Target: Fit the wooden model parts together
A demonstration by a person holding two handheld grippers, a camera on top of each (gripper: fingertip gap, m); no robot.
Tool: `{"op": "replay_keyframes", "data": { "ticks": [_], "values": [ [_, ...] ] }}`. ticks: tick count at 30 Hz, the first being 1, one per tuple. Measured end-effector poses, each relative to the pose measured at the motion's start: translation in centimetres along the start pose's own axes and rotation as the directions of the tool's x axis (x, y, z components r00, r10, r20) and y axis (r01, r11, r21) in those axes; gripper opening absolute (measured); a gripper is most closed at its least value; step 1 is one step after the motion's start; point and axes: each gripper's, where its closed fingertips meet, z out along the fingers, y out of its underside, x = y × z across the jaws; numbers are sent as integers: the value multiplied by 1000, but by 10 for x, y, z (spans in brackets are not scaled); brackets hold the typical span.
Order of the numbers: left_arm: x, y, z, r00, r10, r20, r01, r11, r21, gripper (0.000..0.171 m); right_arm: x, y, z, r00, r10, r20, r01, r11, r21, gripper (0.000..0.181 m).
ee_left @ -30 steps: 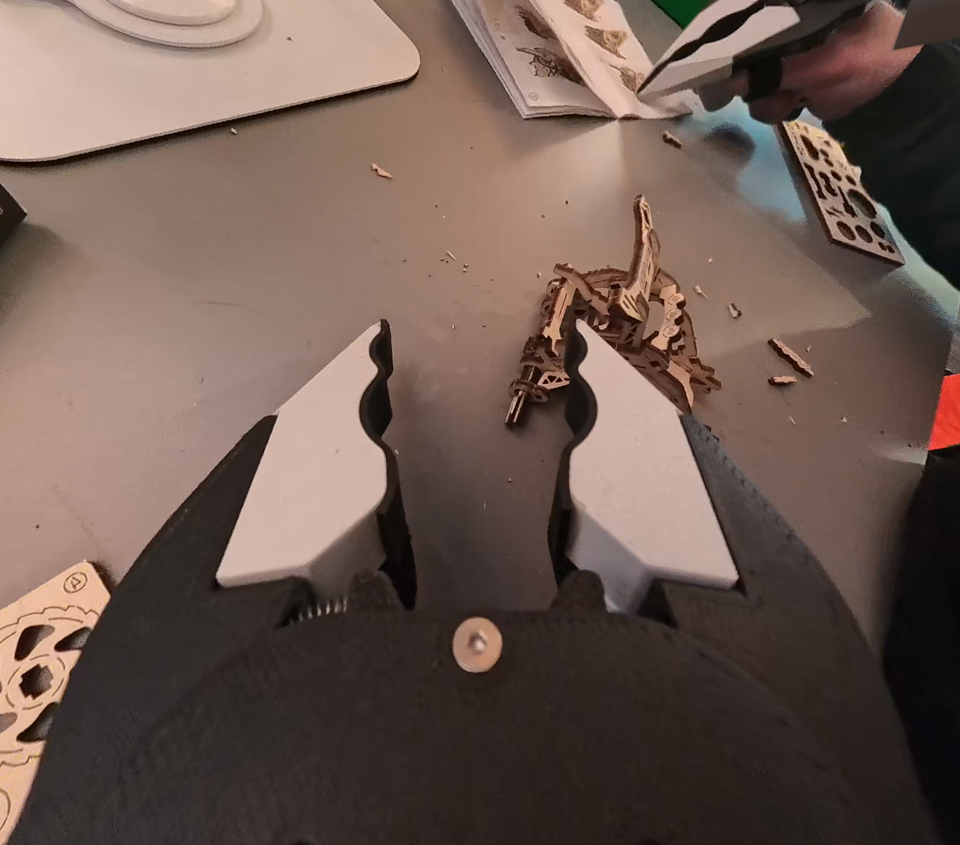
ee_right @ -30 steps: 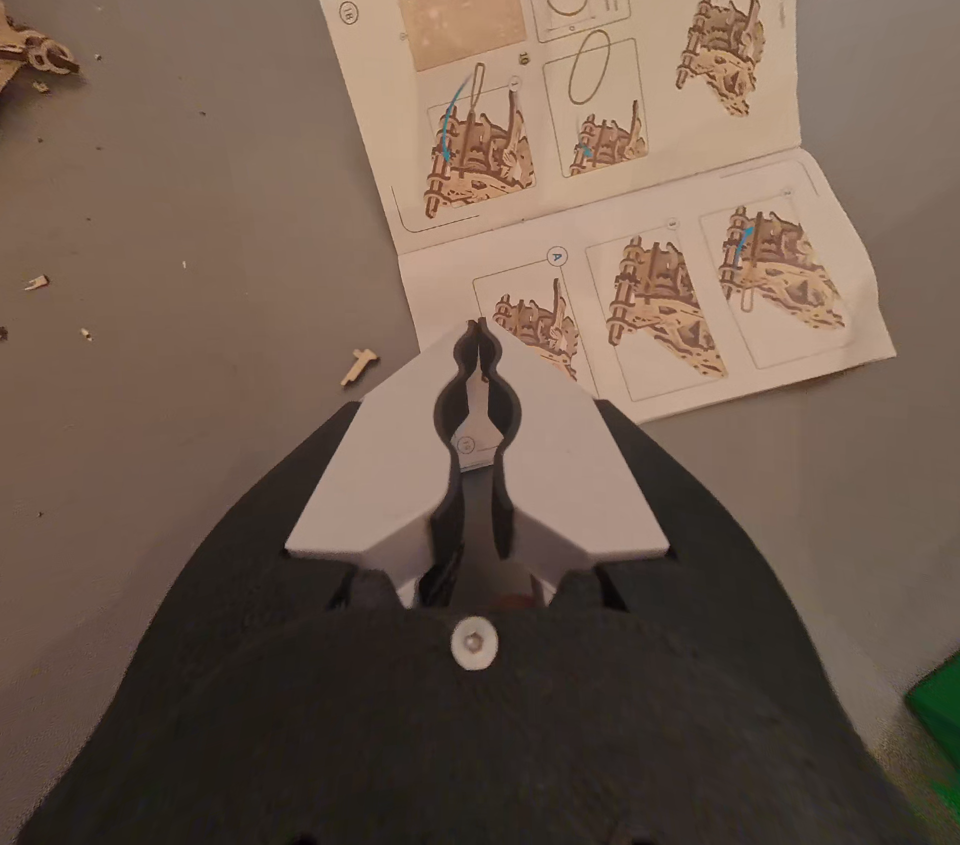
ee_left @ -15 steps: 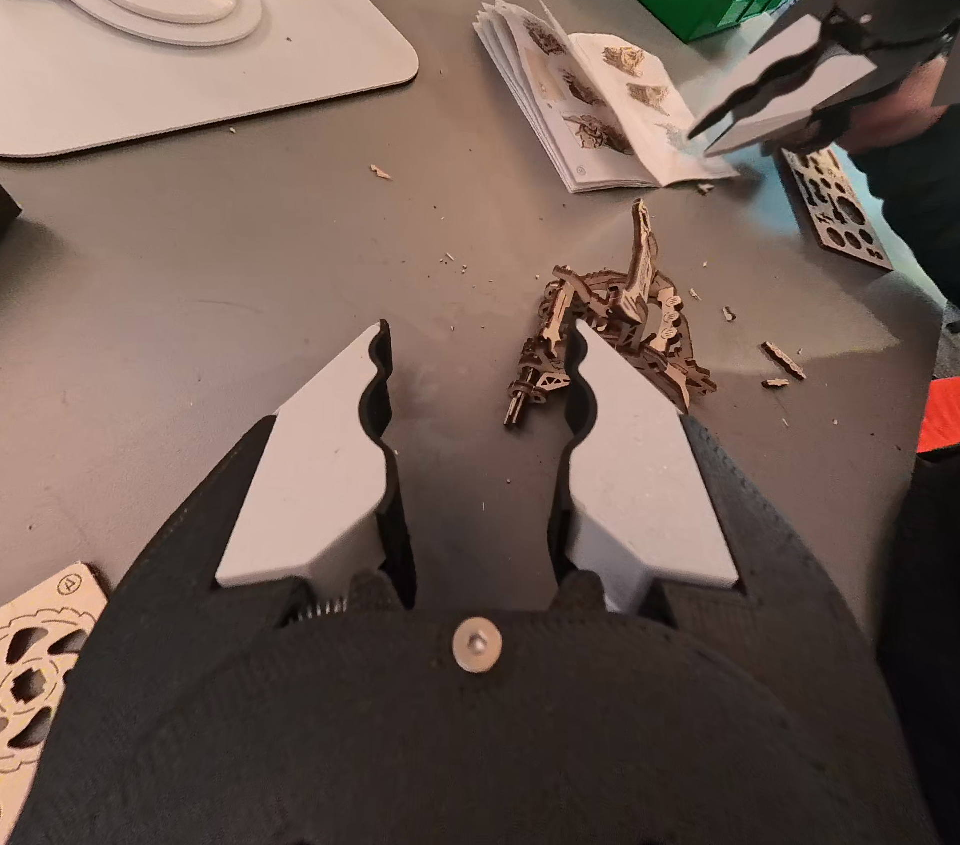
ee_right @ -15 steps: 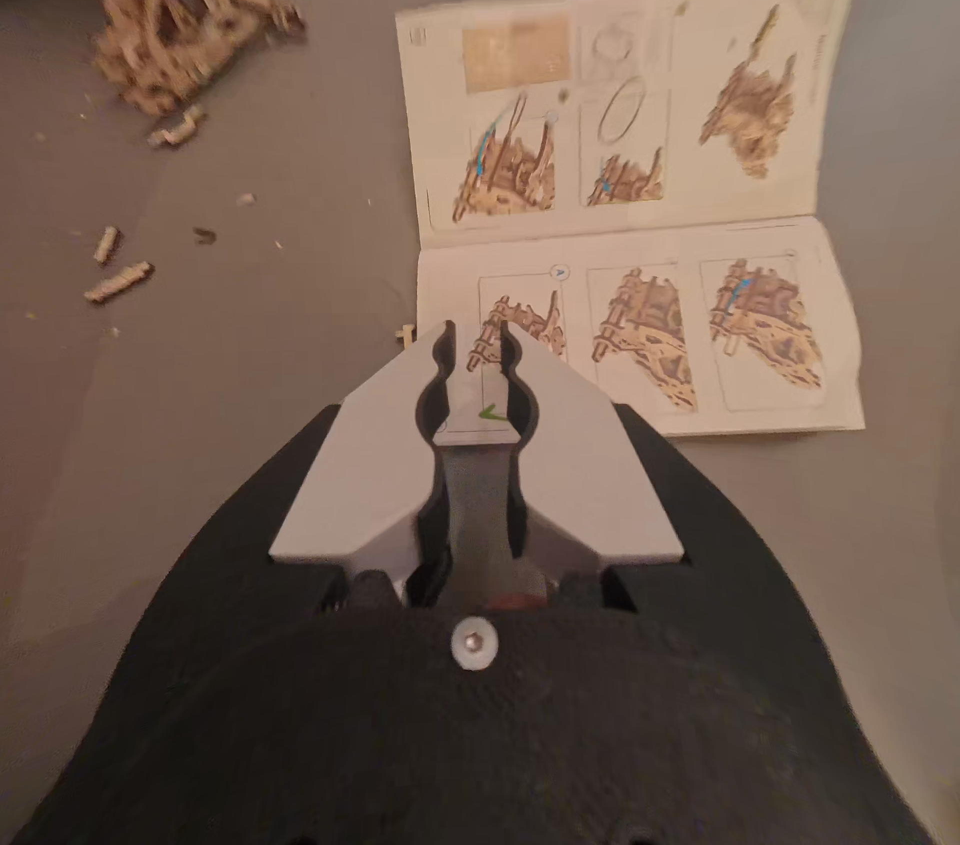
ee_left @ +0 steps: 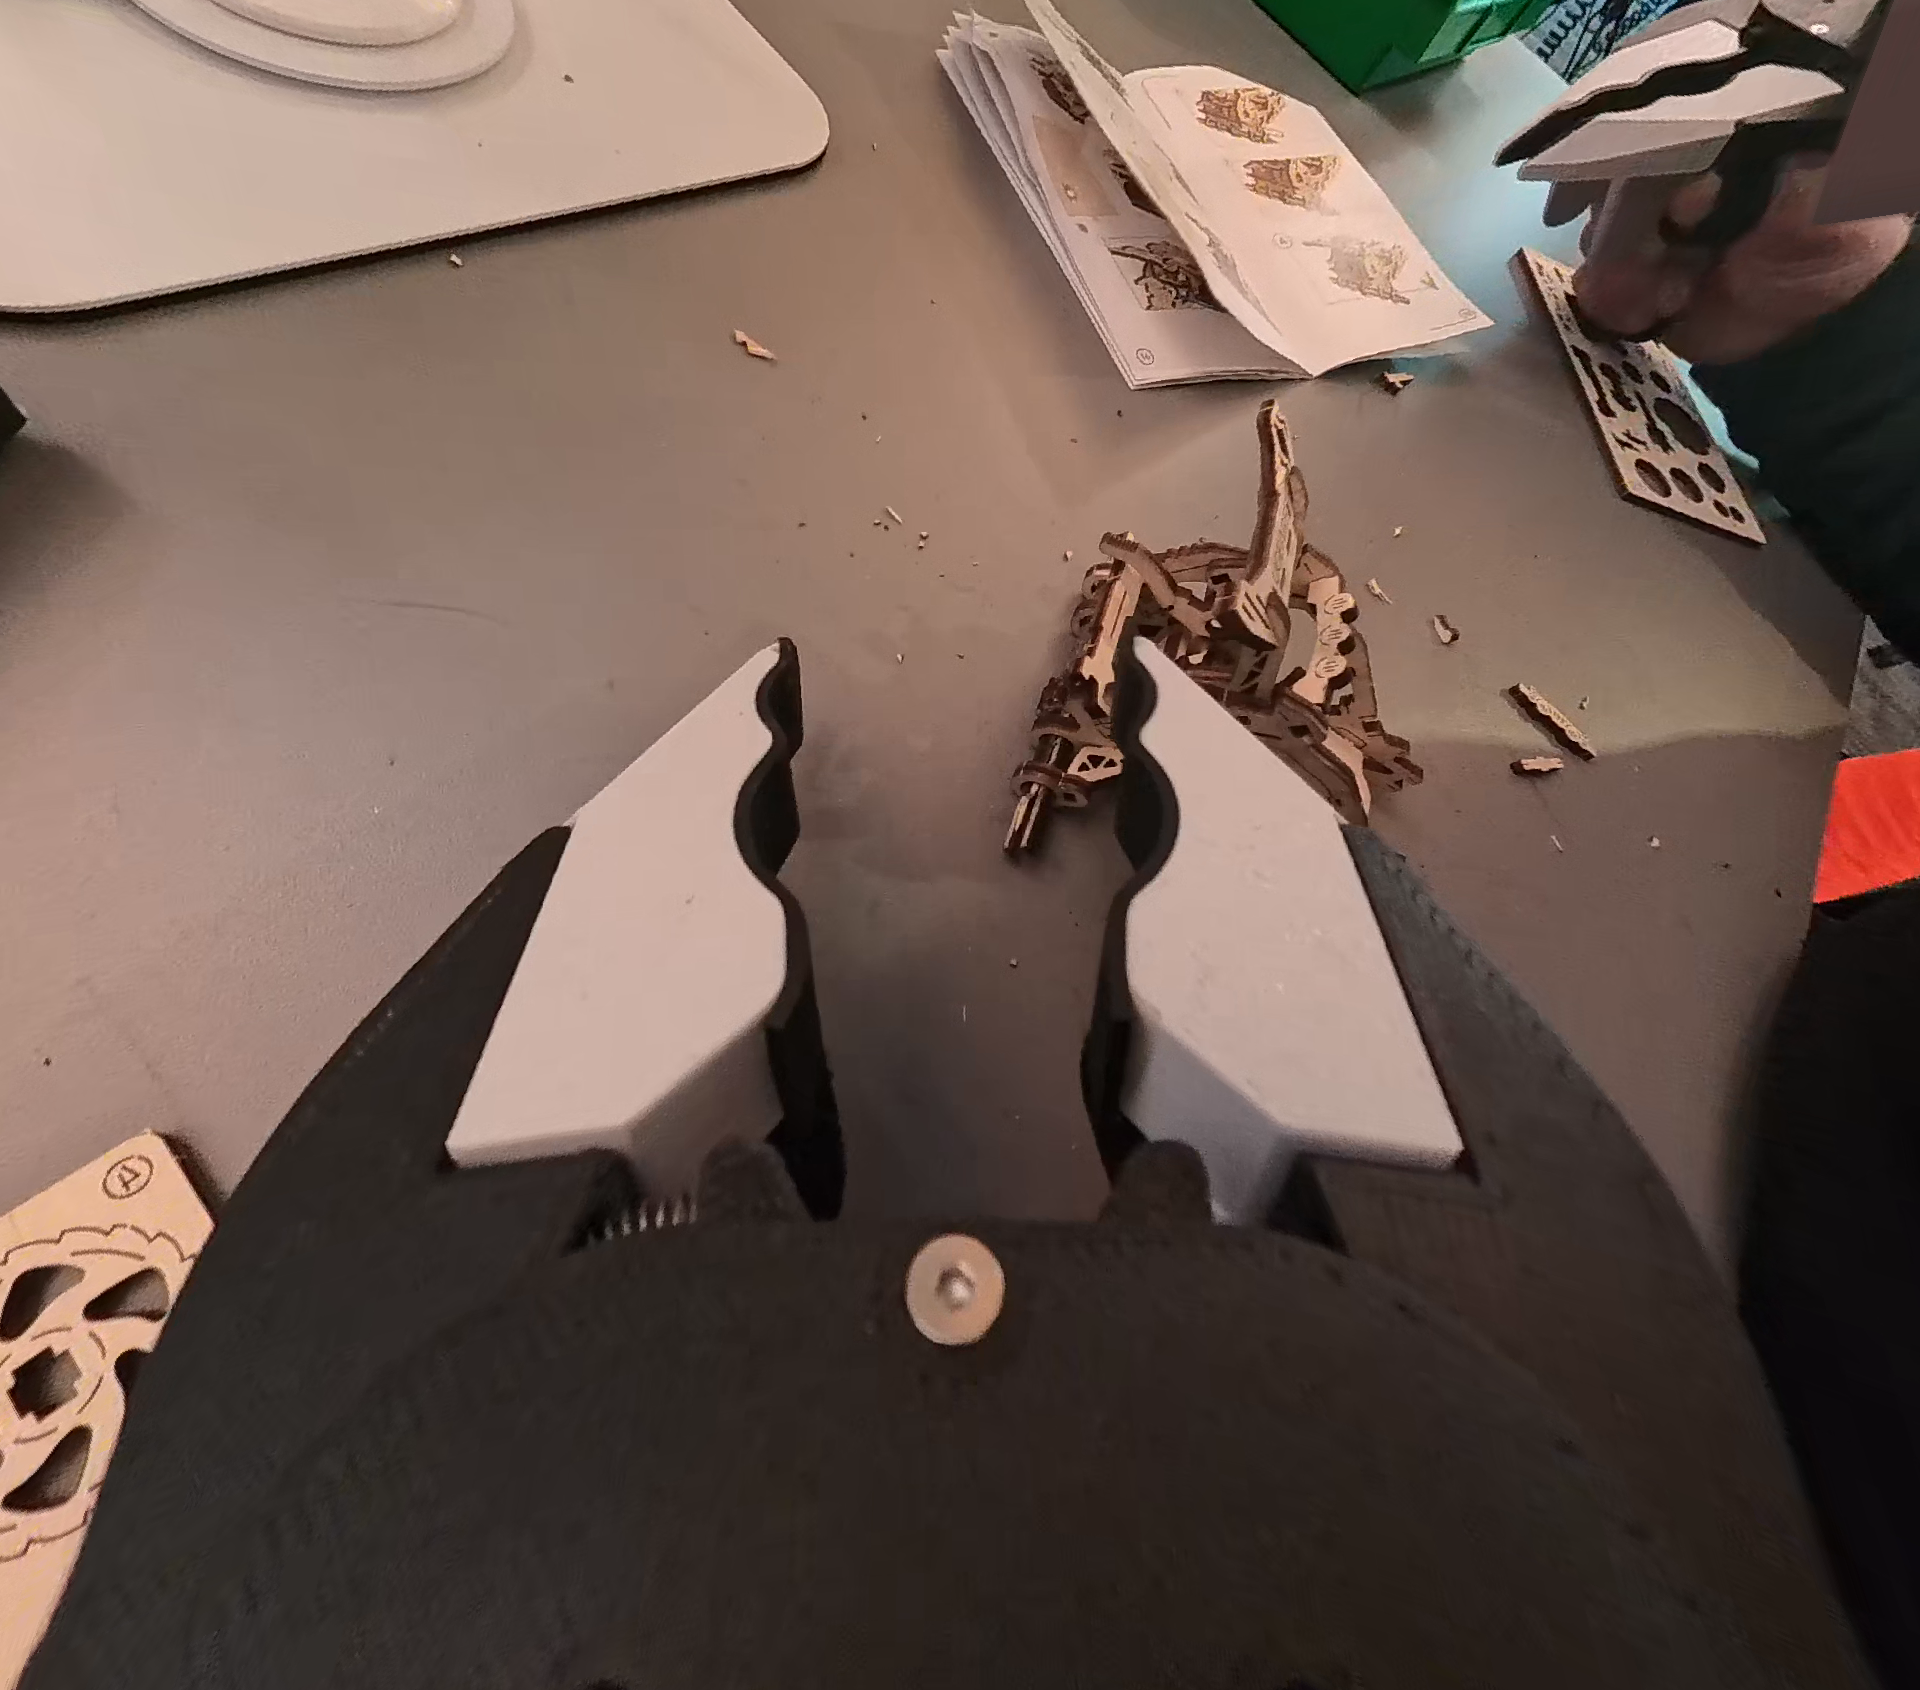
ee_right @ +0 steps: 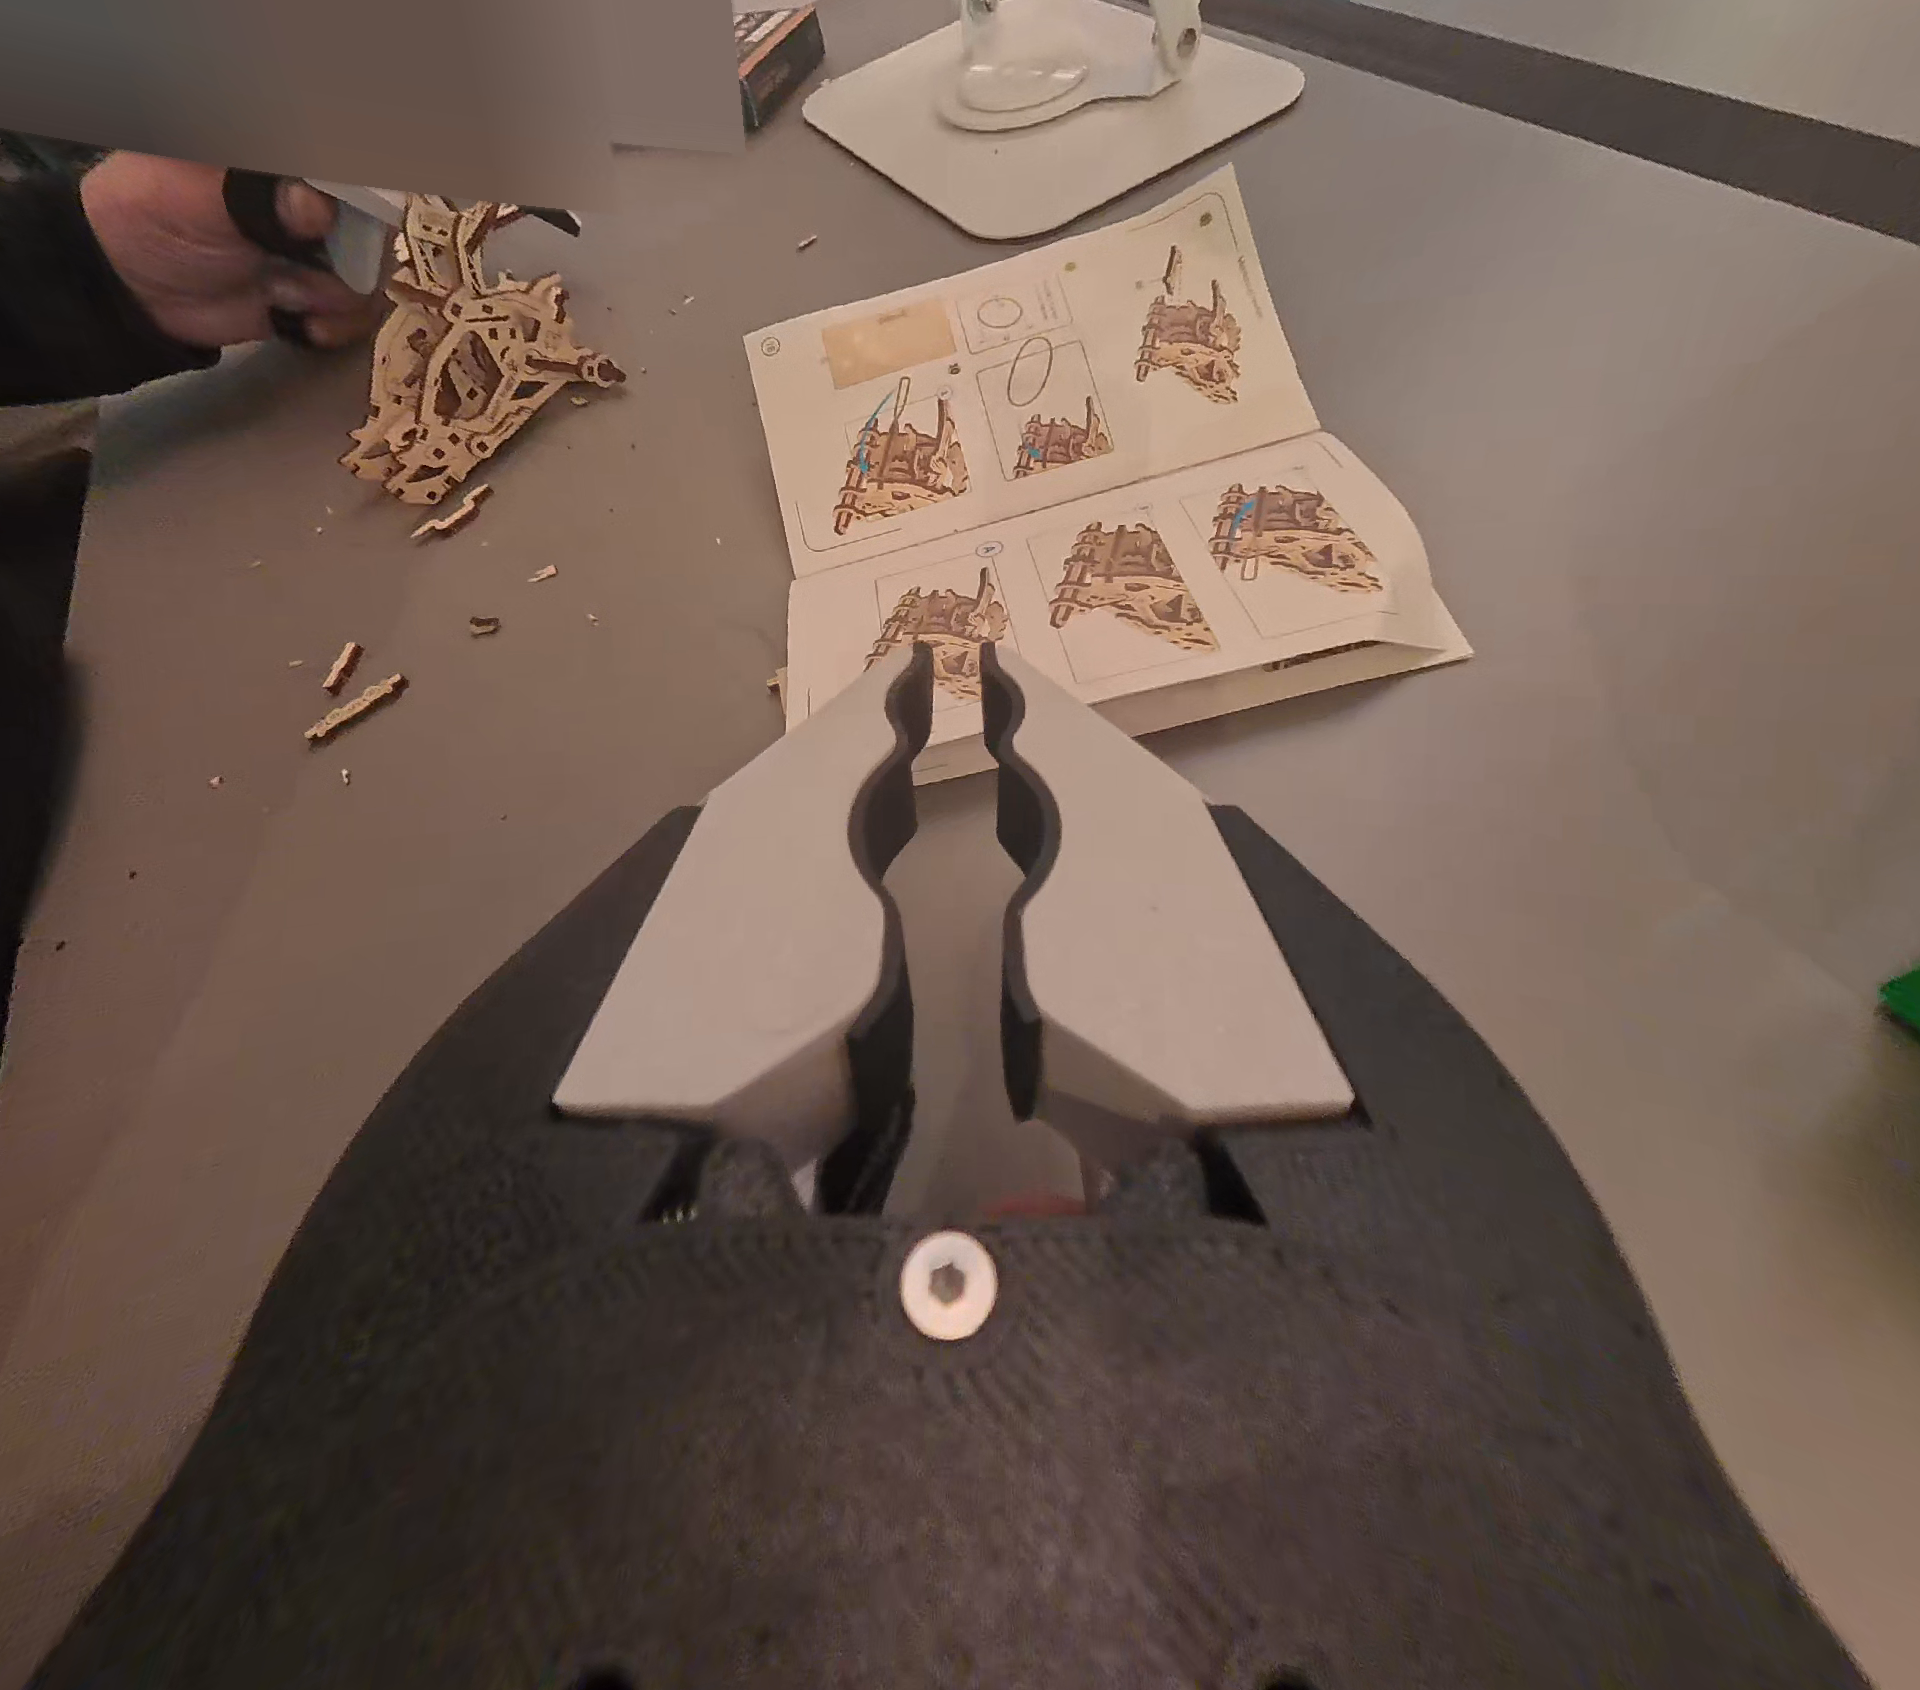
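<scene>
The left tongs [ee_left: 961, 674] gape wide and empty over the grey worktop [ee_left: 520, 601], the laser-cut wooden model [ee_left: 1226, 664] just beside their right tip, while the right tongs [ee_right: 951, 666], narrowly parted, hold nothing above the paper instruction booklet [ee_right: 1091, 477].

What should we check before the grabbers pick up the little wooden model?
1. Left gripper open and empty: ok.
2. Right gripper empty, slightly open: ok.
3. Half-built tan wooden model lying on the grey table, free: ok.
4. White instruction booklet open to pictures: ok.
5. Loose wooden scraps clear of the model: not ok.
6. Next part ready: cannot tell.
</scene>
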Motion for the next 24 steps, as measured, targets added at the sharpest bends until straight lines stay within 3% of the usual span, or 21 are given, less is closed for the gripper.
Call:
{"op": "replay_keyframes", "data": {
  "ticks": [17, 24],
  "values": [
    [-1, -3, -2, 1000, -16, -11, 16, 1000, 24, 52, 1, -2, -2, 1000, 12, 1, -12, 1000, 19, 2],
    [-4, -4, -2, 999, -6, 32, 5, 1000, 31, 66, 1, -3, -3, 1000, 6, -2, -6, 1000, 28, 3]
  ]
}}
